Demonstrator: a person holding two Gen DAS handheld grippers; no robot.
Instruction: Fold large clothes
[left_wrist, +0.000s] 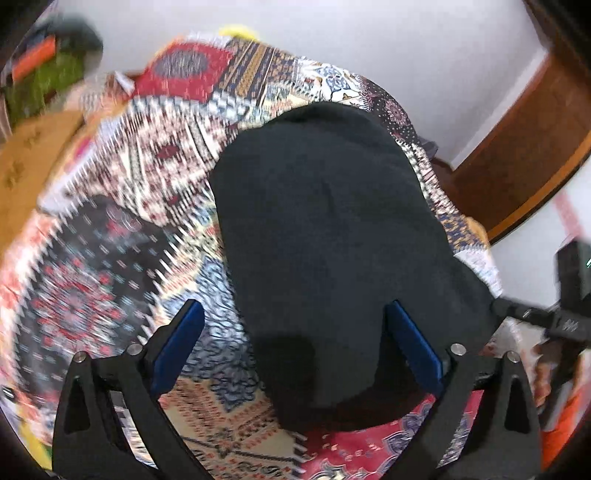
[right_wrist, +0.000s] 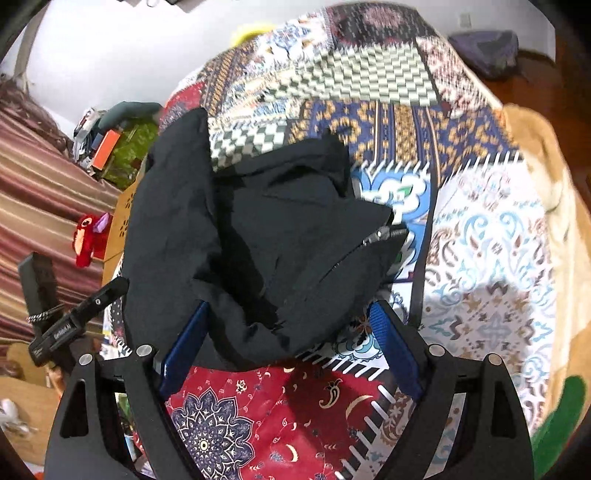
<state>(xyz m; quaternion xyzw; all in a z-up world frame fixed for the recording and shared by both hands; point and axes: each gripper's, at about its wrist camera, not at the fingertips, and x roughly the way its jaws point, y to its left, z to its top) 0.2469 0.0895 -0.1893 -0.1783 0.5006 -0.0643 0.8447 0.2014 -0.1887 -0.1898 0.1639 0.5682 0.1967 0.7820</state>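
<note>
We see one black zip jacket (right_wrist: 266, 236) bunched on the patchwork bedspread (right_wrist: 480, 258), its near edge between both spread-apart, empty tongs, left (left_wrist: 295, 332) and right (right_wrist: 291, 332).

- A black garment (right_wrist: 258, 236) lies in a rumpled heap on a patchwork bedspread (right_wrist: 491, 295), filling the middle of the bed.
- Right of the heap the bedspread lies flat and bare — room to pass.
- The other gripper (right_wrist: 74, 317) stands near the heap's left edge.
- Clutter — a red plush toy (right_wrist: 90, 238) and an orange box (right_wrist: 105, 147) — crowds the far left.
</note>
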